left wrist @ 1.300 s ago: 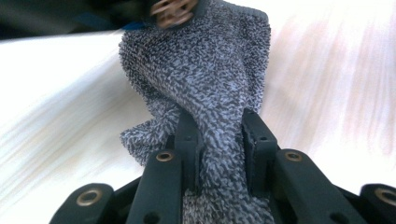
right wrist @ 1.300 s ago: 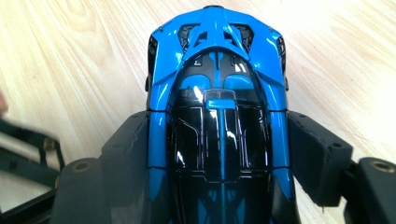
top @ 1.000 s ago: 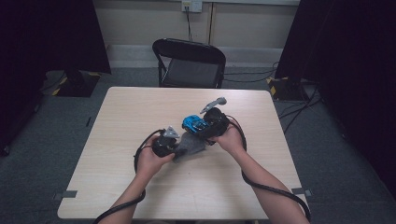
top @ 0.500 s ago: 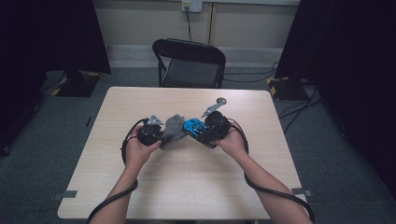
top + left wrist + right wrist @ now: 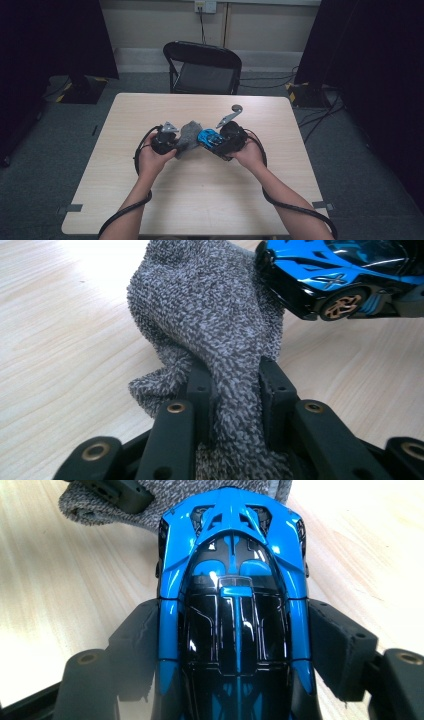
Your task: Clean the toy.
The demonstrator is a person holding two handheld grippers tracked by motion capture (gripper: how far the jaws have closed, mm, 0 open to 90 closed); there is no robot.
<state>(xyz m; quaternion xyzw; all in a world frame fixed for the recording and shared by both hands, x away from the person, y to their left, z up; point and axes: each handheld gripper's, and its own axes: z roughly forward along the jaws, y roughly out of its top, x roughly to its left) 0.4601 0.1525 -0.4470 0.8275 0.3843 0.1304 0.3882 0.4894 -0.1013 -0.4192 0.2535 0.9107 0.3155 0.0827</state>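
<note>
Item: blue toy car [image 5: 232, 605], hard glossy shell, probably light and slippery; the right gripper [image 5: 220, 142] is clamping it across both flanks, mid-body, above the table [image 5: 200, 200].

Item: grey knitted cloth [image 5: 215, 315], soft and limp (it bunches easily); the left gripper [image 5: 172, 144] is pinching a fold tight, the rest draping against the car's end.

Obscured: the car's underside and far wheels are lying hidden, and the cloth's full outline is staying unclear.

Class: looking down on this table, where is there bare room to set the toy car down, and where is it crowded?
Free: the table between the forearms and near edge, the strip toward the chair, both side margins. Crowded: the centre, where the left tool, grey cloth, blue car and right tool meet.
</note>
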